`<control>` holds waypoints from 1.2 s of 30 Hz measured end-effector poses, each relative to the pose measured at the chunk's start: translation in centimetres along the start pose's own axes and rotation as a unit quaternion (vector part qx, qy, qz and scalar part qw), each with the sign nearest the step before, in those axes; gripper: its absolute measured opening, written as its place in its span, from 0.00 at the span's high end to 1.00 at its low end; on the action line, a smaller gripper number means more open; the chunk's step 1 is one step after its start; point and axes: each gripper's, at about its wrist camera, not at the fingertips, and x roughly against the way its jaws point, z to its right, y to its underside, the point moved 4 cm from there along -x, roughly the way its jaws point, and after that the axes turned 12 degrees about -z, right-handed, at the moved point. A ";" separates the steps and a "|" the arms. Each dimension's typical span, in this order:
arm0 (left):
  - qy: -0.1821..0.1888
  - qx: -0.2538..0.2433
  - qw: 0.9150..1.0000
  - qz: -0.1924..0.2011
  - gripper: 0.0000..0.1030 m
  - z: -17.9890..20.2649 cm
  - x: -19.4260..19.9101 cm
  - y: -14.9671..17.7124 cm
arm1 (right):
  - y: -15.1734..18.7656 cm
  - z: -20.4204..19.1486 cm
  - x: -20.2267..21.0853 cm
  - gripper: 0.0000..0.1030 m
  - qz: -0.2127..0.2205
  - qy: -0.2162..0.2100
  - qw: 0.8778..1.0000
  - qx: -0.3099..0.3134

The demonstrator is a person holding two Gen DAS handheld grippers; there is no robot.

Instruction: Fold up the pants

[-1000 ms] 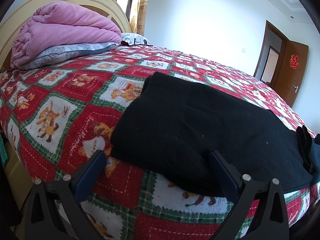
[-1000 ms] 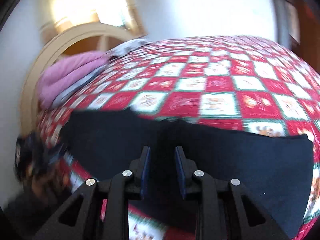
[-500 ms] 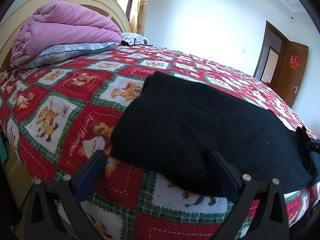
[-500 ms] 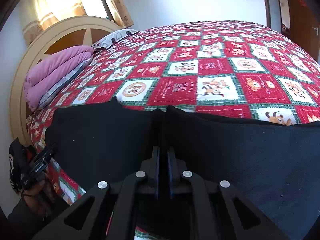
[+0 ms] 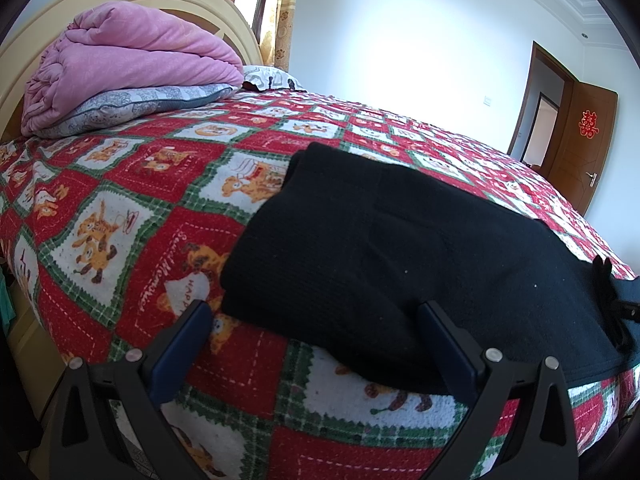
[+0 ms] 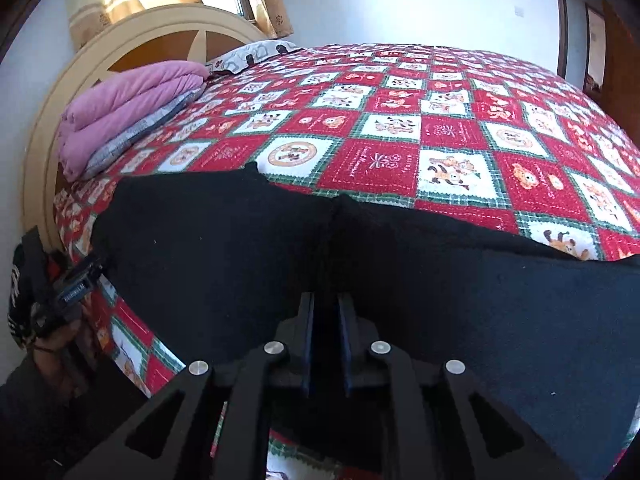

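Note:
Black pants (image 5: 400, 248) lie folded across the near edge of the bed. My left gripper (image 5: 316, 320) stands wide open at their near left corner; its blue fingers (image 5: 180, 340) straddle that corner without pressing it. My right gripper (image 6: 326, 320) hovers low over the middle of the pants (image 6: 208, 248). Its jaws stand a narrow gap apart and are opening. A raised crease of black cloth runs into the gap, and the pads do not visibly press it. At the left edge of the right wrist view, a hand (image 6: 52, 344) carries the left gripper.
A red, white and green patchwork bedspread (image 6: 440, 132) covers the bed. A folded pink quilt (image 5: 132, 60) lies on a grey pillow (image 5: 132, 108) by the cream headboard (image 6: 120, 40). A brown door (image 5: 580, 148) stands open at the far right.
The right gripper came lower and closer over the pants. Its jaws shut on the crease, then parted a little. The left gripper has kept still and open.

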 end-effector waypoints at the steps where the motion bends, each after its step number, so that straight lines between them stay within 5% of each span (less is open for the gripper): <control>1: 0.000 0.000 1.000 0.000 0.00 0.0 0.0 0.0 | 0.1 0.0 -0.3 0.77 -0.004 0.002 1.000 0.000; 4: 0.000 0.000 1.000 0.000 0.00 0.0 0.0 0.0 | 0.4 -0.6 -0.4 0.57 -0.005 0.008 1.000 0.005; 6: 0.000 0.000 1.000 0.000 0.00 0.0 0.0 0.0 | 0.7 -1.8 -0.5 0.32 -0.015 0.012 1.000 0.021; 12: 0.000 0.000 1.000 0.000 0.00 0.0 0.0 0.1 | 2.1 -3.9 -1.4 0.39 0.005 0.097 0.994 0.056; 19: 0.000 0.001 1.000 0.001 0.00 -0.1 -0.1 0.1 | 2.1 -3.9 -1.4 0.39 0.003 0.062 0.997 0.050; 24: 0.000 0.001 1.000 0.001 0.00 -0.1 0.0 0.1 | 2.5 -5.3 -1.6 0.38 -0.002 0.092 0.991 0.095; 29: 0.000 0.001 1.000 0.000 0.00 0.0 -0.1 0.1 | 2.0 -3.9 0.7 0.38 0.010 0.065 0.996 0.059; 36: 0.000 0.001 1.000 0.001 0.00 -0.1 -0.1 0.1 | 2.8 1.4 5.7 0.38 0.046 0.157 0.986 0.036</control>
